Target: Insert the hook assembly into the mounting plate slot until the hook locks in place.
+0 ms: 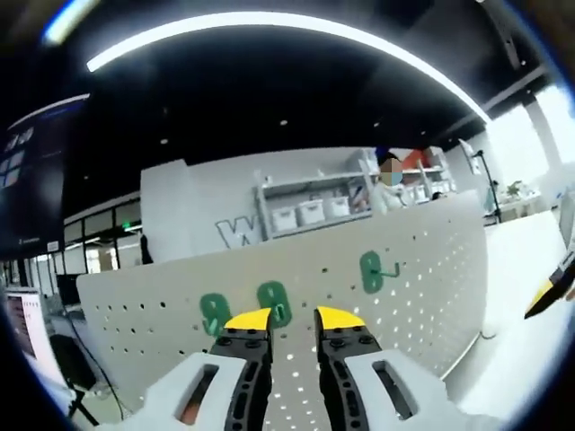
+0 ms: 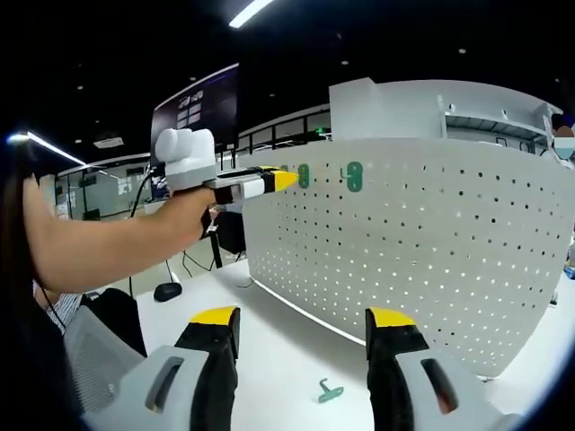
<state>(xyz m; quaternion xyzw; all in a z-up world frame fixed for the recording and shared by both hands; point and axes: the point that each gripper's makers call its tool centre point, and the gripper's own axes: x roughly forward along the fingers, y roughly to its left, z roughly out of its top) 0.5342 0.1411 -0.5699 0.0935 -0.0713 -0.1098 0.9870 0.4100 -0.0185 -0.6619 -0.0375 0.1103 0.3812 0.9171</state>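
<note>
Three green hook assemblies (image 1: 379,271) hang upright on the white perforated mounting plate (image 2: 431,242); a fourth green hook (image 2: 329,391) lies flat below it.

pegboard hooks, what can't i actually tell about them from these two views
- Left gripper view: the middle green hook sits partly behind the left gripper fingertip; whether it is locked is unclear.
- Right gripper view: hooks on the pegboard are too small for detail.
- Right gripper view: the loose green hook on the table is too small to make out its shape.
</note>
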